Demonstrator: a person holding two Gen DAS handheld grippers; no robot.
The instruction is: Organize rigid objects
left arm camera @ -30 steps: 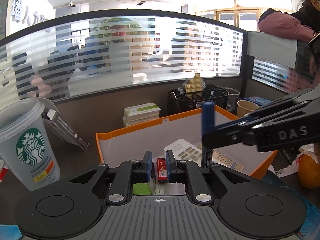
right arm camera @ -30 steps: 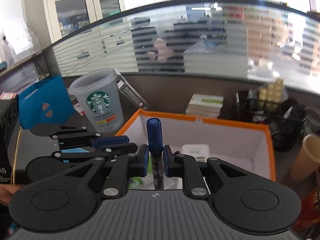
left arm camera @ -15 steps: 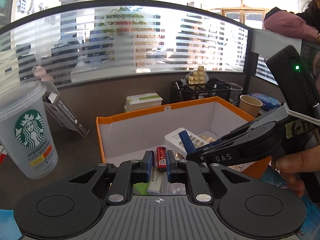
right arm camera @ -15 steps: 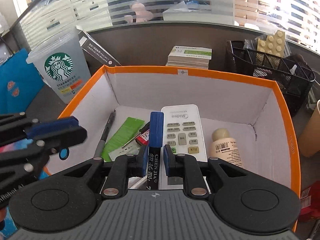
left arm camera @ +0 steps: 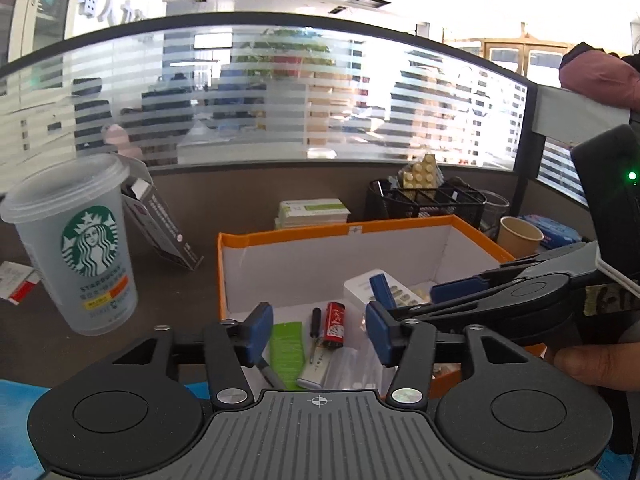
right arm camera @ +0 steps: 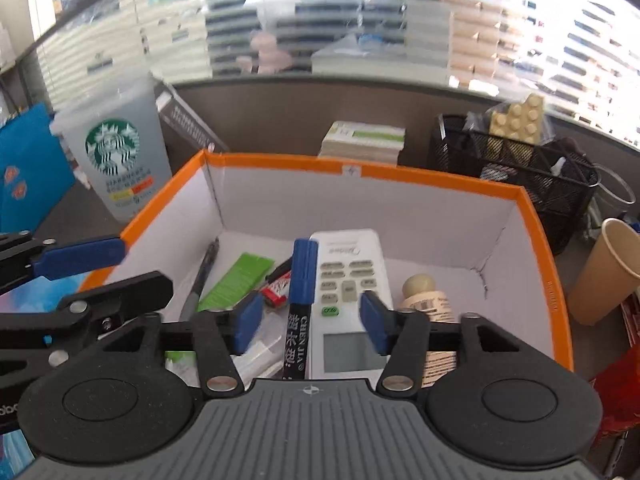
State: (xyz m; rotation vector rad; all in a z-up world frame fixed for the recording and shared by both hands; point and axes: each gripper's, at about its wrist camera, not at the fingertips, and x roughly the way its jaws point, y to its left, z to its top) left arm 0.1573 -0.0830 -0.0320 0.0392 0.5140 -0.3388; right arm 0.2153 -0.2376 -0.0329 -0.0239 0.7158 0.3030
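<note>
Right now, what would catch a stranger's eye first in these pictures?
Probably the orange box in the middle, holding a white remote, a blue-capped marker and a small red lighter. The right gripper hangs over it with jaws opening, the marker loose between them; the left gripper is opening too, with nothing between its pads. A Starbucks cup stands left of the box.

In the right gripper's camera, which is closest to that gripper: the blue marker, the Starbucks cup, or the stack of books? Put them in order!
1. Blue marker, lying between the opening jaws of the right hand-held gripper.
2. Starbucks cup, outside the box, far left.
3. Stack of books, behind the box.
</note>
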